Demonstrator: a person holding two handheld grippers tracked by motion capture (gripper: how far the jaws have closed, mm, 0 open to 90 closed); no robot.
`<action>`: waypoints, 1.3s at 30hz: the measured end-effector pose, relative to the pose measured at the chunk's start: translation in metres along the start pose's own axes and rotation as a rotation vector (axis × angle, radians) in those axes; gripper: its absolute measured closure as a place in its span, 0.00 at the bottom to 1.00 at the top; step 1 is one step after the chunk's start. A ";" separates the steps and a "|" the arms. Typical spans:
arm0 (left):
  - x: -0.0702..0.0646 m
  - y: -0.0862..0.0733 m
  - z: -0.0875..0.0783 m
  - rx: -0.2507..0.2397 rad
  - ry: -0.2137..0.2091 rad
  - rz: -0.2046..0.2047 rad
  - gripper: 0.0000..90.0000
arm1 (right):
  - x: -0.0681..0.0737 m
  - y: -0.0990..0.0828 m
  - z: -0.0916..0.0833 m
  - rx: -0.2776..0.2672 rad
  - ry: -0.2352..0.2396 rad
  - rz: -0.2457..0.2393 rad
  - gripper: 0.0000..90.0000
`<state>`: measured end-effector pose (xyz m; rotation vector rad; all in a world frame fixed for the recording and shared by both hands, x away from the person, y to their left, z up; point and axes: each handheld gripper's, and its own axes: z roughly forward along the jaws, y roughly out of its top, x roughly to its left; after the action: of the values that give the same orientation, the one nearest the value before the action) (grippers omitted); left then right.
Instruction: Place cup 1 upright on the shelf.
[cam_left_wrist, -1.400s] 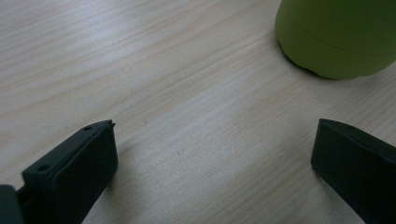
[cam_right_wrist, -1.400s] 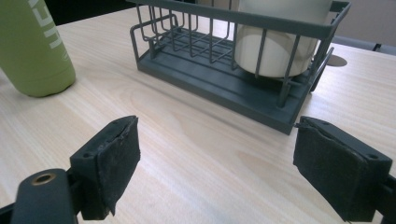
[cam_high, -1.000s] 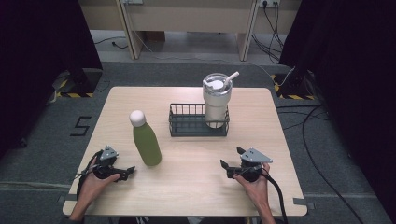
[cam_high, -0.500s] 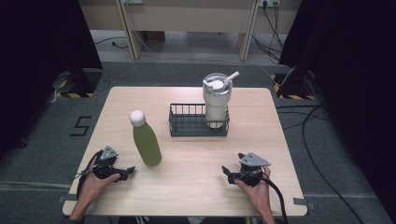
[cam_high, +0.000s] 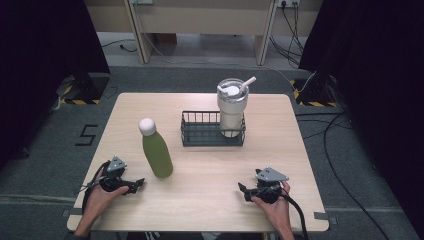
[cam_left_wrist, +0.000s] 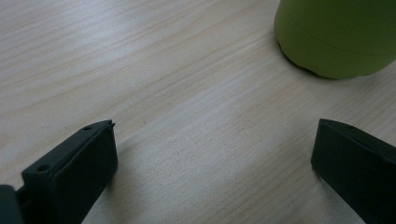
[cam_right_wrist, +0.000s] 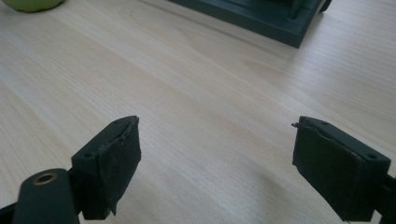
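While both pairs of jaws stand wide apart with nothing between them, the left gripper (cam_high: 135, 185) rests low on the pale wooden desk (cam_high: 200, 210) just beside the tall green metal bottle with a white cap (cam_high: 156, 150). Well apart, the right gripper (cam_high: 243, 189) points toward the black wire basket (cam_high: 200, 135) holding a cream lidded tumbler (cam_high: 232, 107).

A black wire basket (cam_high: 212, 130) sits near the desk's (cam_high: 280, 150) far edge, with a white lidded tumbler (cam_high: 232, 107) standing upright in its right end.
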<state>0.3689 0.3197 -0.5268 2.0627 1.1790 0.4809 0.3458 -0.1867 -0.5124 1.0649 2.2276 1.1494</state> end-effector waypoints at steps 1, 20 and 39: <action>0.000 0.000 0.000 0.000 0.000 0.000 0.00 | 0.000 0.000 -0.001 0.001 -0.002 -0.001 0.17; 0.000 0.000 0.000 0.000 0.001 0.000 0.00 | 0.001 -0.017 -0.019 0.054 -0.019 0.011 0.17; 0.000 0.000 0.000 0.000 0.000 0.000 0.00 | 0.004 -0.021 -0.017 0.158 0.023 -0.006 0.13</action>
<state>0.3689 0.3196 -0.5268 2.0627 1.1790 0.4816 0.3232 -0.2002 -0.5193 1.1096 2.3710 1.0013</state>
